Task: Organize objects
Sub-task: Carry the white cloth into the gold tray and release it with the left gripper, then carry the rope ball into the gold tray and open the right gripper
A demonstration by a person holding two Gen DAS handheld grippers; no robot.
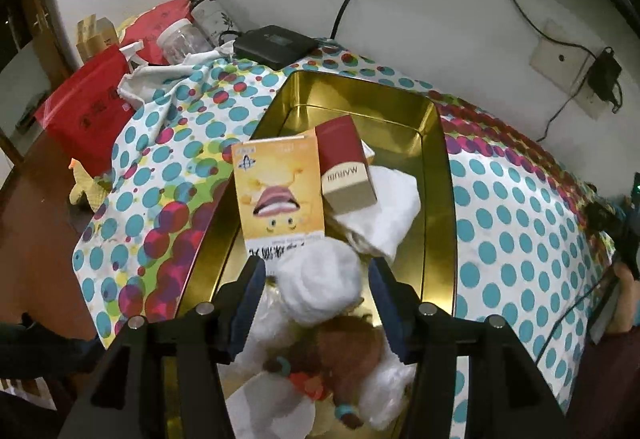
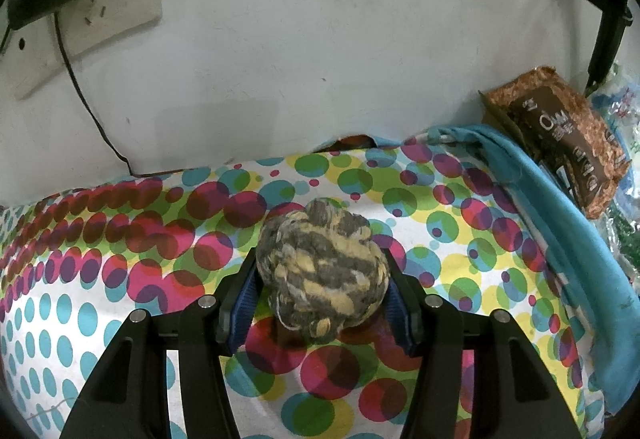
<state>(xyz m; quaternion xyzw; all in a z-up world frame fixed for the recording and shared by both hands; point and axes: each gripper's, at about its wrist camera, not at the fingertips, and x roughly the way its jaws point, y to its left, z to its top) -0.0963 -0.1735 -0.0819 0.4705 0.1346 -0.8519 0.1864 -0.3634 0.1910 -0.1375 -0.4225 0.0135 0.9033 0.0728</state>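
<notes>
One knotted rope ball (image 2: 322, 275), grey and yellow, sits clamped between the blue pads of the right gripper (image 2: 320, 287) above the dotted cloth (image 2: 120, 239). Over at the gold tin (image 1: 436, 175), the left gripper (image 1: 316, 279) hangs spread, gripping nothing, with a white cotton roll (image 1: 320, 283) between its fingers. Inside that tin lie a yellow lip-print box (image 1: 280, 191), a red MARUBI box (image 1: 344, 167) and a brown plush toy (image 1: 340, 359).

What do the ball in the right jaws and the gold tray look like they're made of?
Ball: looks like knotted cotton rope, matte; twisted grey and yellow strands show. Gold tray: probably tinplate, glossy; its walls mirror the contents and light.
</notes>
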